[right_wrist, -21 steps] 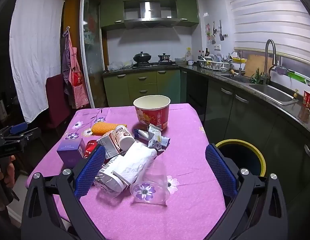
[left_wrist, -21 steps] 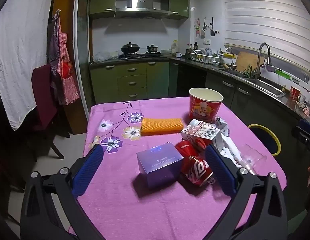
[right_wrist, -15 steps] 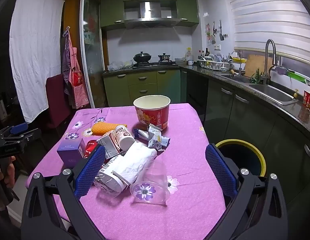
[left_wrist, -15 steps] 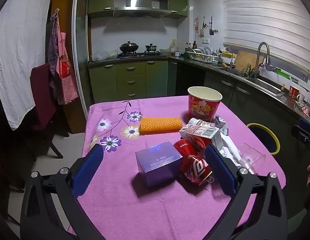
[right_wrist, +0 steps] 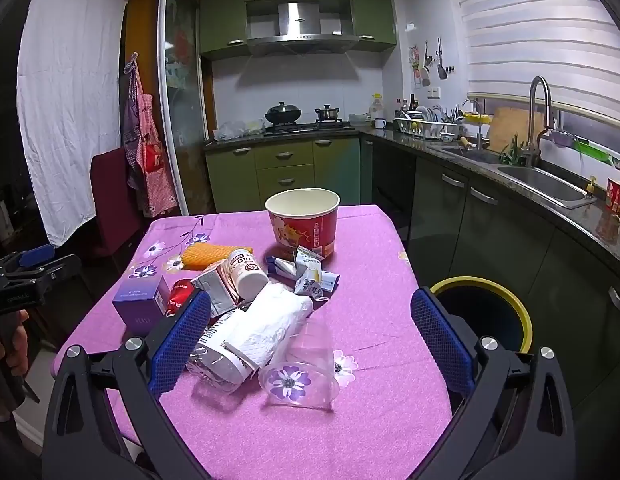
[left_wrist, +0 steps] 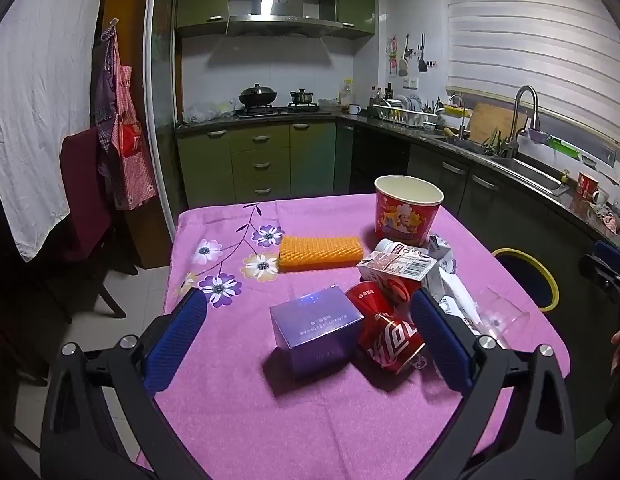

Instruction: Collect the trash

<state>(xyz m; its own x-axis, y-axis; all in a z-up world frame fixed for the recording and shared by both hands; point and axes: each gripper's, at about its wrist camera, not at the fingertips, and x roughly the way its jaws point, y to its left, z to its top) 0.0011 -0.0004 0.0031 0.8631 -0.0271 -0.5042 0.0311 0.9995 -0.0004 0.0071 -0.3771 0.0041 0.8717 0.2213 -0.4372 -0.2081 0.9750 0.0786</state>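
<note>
Above a pink-clothed table (left_wrist: 238, 420), left gripper (left_wrist: 310, 340) and right gripper (right_wrist: 310, 336) both spread wide, empty, trash heaped centre-right: purple box (left_wrist: 315, 330), red can (left_wrist: 389, 338), clear cup (right_wrist: 300, 366), apparently a crumpled white bag (right_wrist: 266, 328), yellow-rimmed bin (right_wrist: 485, 316) right of the table.

On the bench (right_wrist: 389, 420) the trash lies in a cluster. The paper bucket (right_wrist: 303, 220) stands upright at the far side. Left of it lies the sponge (right_wrist: 208, 255), and nearer, at the left edge of the cluster, the box (right_wrist: 141, 305) with the can (left_wrist: 389, 334) just beside it on the right. The carton (left_wrist: 395, 266) rests on the can's far end. The plastic cup (right_wrist: 300, 368) lies on its side nearest. The bin (right_wrist: 485, 312) stands on the floor, right of the bench.
</note>
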